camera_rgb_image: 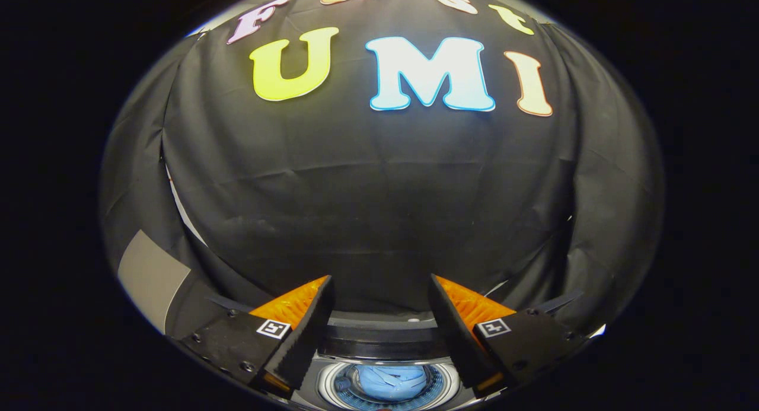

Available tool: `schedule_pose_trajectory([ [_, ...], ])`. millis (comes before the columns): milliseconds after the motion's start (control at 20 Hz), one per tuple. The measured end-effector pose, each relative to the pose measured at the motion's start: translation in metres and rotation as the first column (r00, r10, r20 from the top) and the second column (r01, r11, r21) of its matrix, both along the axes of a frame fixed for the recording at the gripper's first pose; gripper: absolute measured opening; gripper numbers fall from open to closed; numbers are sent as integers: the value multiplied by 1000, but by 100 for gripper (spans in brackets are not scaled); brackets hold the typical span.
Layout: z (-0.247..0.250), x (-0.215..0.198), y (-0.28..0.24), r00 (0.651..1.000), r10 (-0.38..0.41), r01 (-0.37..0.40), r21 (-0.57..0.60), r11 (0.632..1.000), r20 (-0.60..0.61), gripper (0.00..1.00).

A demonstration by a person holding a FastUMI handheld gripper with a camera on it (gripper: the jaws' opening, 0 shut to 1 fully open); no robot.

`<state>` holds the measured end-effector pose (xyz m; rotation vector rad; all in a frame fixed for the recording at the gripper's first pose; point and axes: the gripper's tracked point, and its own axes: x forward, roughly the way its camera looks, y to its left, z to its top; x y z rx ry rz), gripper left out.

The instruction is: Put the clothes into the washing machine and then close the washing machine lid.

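The big black cloth wall (379,209) stands far ahead, beyond the fingers. Down low sits the washing machine (388,346), with its dark top rim between the two fingers. Its round drum (332,386) is open to see into (the lid is not over it). Blue clothes (391,380) lie inside the drum, below and between the fingers. The gripper (379,298) hangs above the machine with its jaws wide apart, and they hold nothing at all

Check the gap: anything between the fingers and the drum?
Nothing: the gripper is open and empty in the gripper view, with bare space down to the washing machine drum, where blue clothes lie.
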<state>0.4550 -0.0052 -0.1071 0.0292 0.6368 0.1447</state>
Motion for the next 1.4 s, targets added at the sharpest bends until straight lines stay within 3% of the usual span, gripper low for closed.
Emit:
schedule_pose_trajectory([
  [450, 6, -46, -2, 995, 2, -2, -1, 1000, 100, 99],
  [900, 2, -82, -5, 991, -46, 47, -7, 999, 125, 98],
  [1400, 0, -93, -7, 978, -65, 69, -9, 998, 199, 98],
])
